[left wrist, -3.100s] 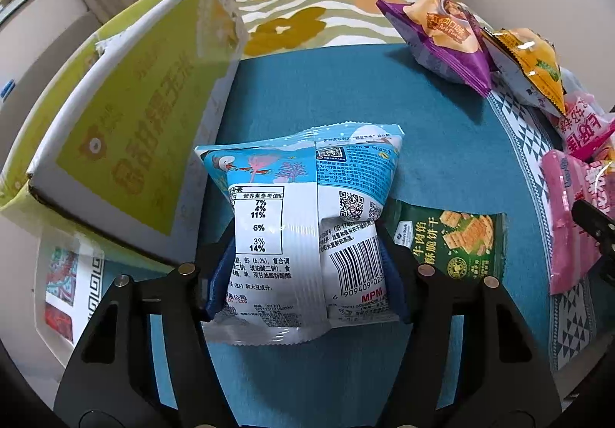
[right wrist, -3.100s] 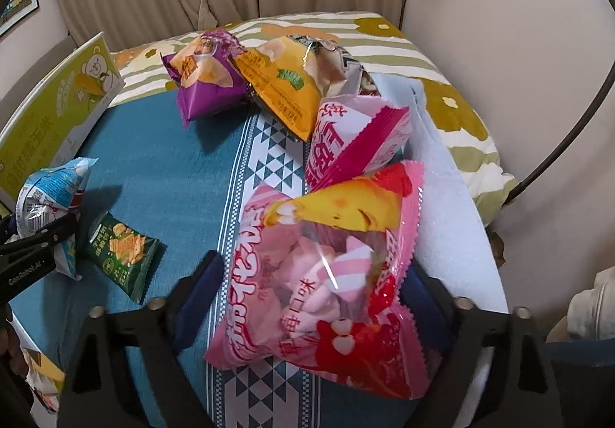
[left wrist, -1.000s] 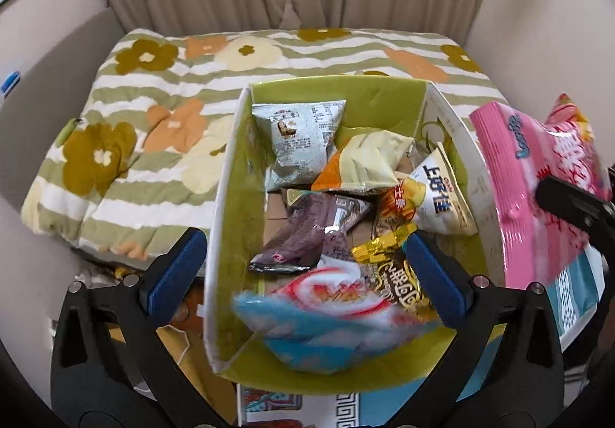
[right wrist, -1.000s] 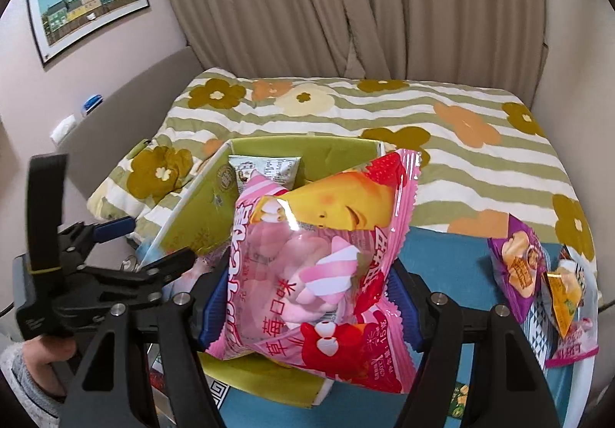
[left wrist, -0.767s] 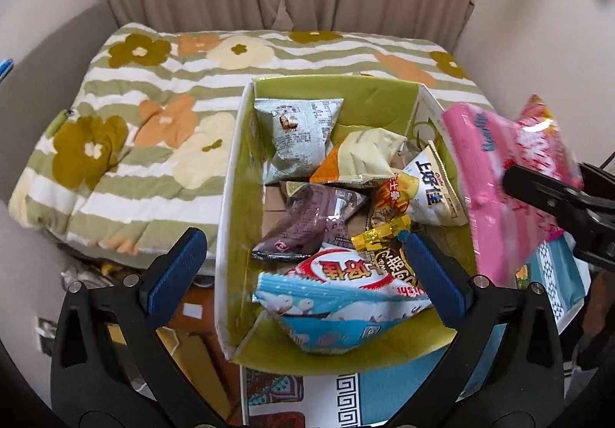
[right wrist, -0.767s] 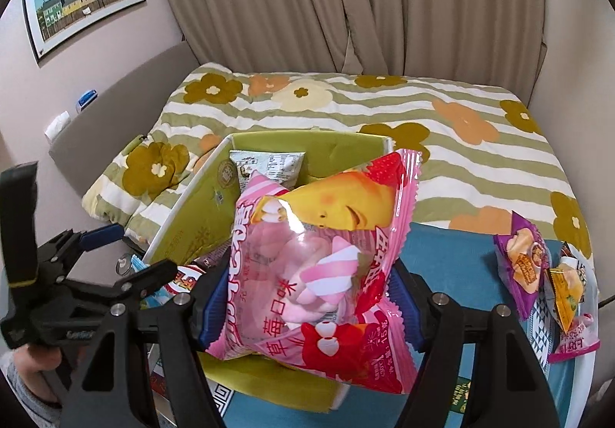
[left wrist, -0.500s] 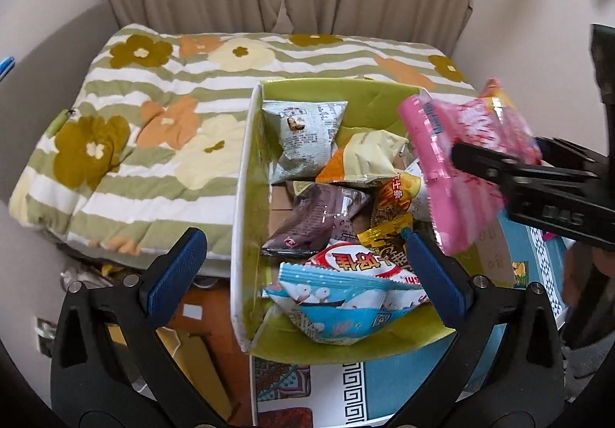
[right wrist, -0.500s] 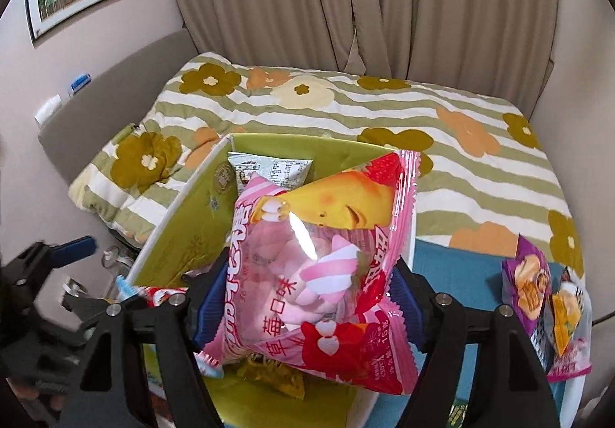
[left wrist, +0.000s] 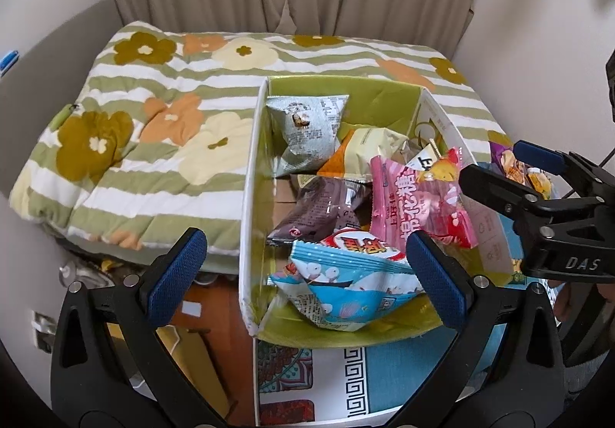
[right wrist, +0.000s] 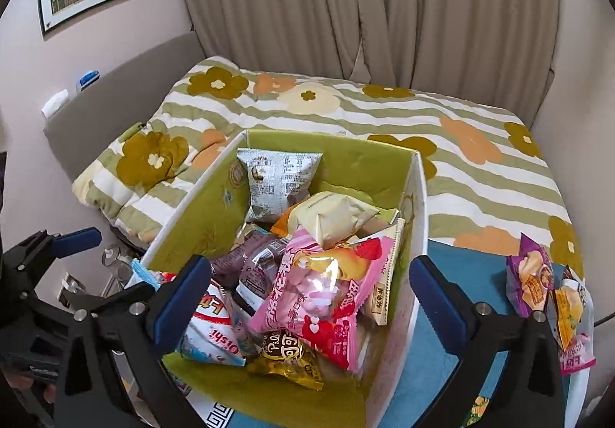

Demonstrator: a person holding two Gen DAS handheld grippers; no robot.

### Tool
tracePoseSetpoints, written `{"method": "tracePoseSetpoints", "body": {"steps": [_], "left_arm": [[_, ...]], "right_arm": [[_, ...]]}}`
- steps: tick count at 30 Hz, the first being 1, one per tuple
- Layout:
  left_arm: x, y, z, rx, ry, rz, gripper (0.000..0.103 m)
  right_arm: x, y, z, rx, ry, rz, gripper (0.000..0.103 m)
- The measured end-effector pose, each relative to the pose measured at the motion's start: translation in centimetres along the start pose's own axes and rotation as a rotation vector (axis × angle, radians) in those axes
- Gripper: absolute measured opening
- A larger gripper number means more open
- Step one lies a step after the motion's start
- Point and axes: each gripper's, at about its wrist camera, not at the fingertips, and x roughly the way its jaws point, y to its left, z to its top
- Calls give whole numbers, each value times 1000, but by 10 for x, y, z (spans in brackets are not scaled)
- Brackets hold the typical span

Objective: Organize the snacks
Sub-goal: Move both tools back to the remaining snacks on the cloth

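A green cardboard box holds several snack bags. A pink marshmallow bag lies on top of the pile inside it. A blue bag lies at the box's near end. My left gripper is open and empty above the box's near-left corner. My right gripper is open and empty above the pink bag; it also shows in the left wrist view at the box's right side.
The box stands at the edge of a blue patterned cloth next to a flowered striped quilt. A purple bag and an orange bag lie on the cloth at right. Curtains hang behind.
My right gripper has opened and let the pink marshmallow bag drop into the box. The left gripper stays open and has shifted slightly.
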Motion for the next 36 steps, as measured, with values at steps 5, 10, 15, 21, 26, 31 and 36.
{"method": "tracePoseSetpoints", "body": {"steps": [5,10,15,21,26,31,36], "left_arm": [[-6,-8,5,9,-7,-11,102],[-11,-23,13,37,-20,-23,102],[-15,-50,21,63,-38,-28,103],[-14,-110,23,97,-31,-50,103],[-6,-162,19,121,-11,-63,103],[6,-216,15,145,14,-84,103],[25,-267,11,144,40,-103,102]], "right_arm": [[-20,-5,4,37,-24,-26,103],[-41,-19,8,78,-41,-63,103],[-63,-40,4,106,-67,-96,103],[-89,-84,-7,138,-73,-133,103],[-104,-131,-23,177,-62,-146,103],[-117,-176,-45,214,-36,-154,103],[-127,-227,-66,215,-7,-160,103]]}}
